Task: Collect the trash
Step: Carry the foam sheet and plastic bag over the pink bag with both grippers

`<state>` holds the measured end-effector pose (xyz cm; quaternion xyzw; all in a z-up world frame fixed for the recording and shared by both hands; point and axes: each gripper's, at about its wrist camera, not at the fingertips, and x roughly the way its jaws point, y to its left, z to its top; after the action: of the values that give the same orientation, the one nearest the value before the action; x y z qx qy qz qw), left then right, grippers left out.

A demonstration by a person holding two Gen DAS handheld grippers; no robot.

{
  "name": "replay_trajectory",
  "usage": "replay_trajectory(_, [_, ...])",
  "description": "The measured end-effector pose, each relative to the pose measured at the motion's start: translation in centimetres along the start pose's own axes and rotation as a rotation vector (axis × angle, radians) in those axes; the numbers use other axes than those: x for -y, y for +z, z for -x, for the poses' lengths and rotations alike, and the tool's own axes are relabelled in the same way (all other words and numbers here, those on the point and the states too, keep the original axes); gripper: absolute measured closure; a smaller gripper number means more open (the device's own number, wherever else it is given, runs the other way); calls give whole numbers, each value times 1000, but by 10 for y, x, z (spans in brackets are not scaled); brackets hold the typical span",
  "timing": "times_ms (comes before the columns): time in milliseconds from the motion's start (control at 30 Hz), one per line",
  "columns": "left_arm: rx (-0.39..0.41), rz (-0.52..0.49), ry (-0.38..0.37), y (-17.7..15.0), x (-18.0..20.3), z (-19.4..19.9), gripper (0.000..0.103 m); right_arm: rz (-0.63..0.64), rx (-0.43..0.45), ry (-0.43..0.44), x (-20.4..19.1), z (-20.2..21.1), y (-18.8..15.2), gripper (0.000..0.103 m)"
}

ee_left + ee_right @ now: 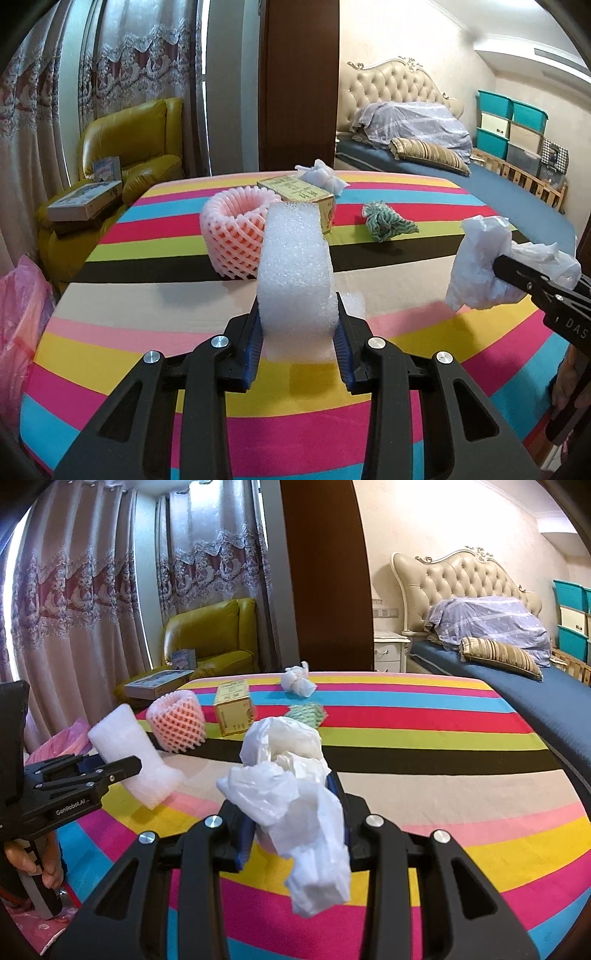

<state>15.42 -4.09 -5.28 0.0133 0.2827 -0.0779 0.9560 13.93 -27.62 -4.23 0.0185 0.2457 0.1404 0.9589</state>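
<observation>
Presently, two grippers are in use, each loaded. The left gripper [299,332] pinches one white curved strip of foam padding [295,280] upright between its blue pads, above the striped multicoloured cloth-covered table [147,369]. The right gripper [295,812] clamps one crumpled white plastic bag [295,794], which spills over its fingers. Ahead of both tools four items lie on the table: one pink foam fruit net [232,236], one yellow cardboard box [299,194] just behind it, one green-and-white crumpled wrapper [386,221], and farthest, one knotted white tissue bundle [321,175] near the far edge. Bare cloth lies between the grippers.
</observation>
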Motion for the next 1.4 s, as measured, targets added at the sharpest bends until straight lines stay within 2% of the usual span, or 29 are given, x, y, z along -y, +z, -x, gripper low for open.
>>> replay_trajectory(333, [44,-17,9,-6,-6,19,69,87,9,54,-40,12,0,68])
replay_trajectory(500, [73,-38,15,-10,-6,31,69,159,18,46,-60,16,-3,68])
replay_trajectory(933, [95,-35,27,-18,-17,45,69,198,2,65,-82,14,-5,68])
replay_trajectory(1400, [146,-15,98,-25,-52,75,69,308,-19,136,-131,7,8,68])
